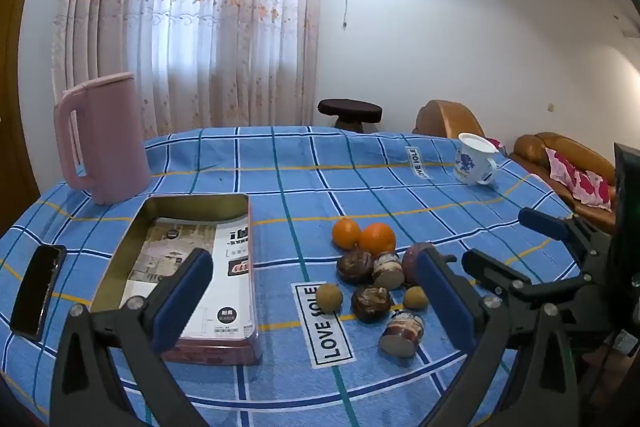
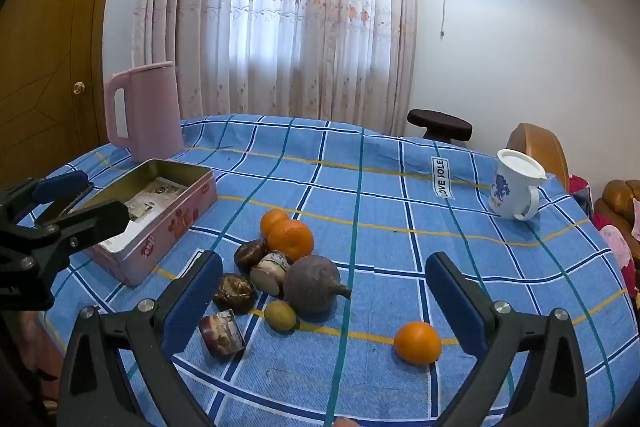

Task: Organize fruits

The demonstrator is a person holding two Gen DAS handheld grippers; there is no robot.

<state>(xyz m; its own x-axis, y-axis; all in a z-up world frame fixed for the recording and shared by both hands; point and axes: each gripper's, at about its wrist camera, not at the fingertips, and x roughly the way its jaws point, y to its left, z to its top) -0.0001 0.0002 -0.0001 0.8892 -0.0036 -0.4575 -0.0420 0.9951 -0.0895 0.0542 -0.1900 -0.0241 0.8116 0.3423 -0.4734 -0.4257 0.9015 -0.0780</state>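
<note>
Fruits lie in a loose cluster on the blue checked tablecloth: two oranges, a large purple fruit, two dark brown round ones, two cut brown pieces and small yellow-green fruits. One more orange lies apart, nearer the right gripper's right finger. An open pink tin lined with printed paper stands left of the cluster. My left gripper and right gripper hover open over the near side, both holding nothing.
A pink jug stands at the back left. A white mug with a blue print sits at the back right. A dark phone lies left of the tin. Brown sofas and a stool stand beyond the table.
</note>
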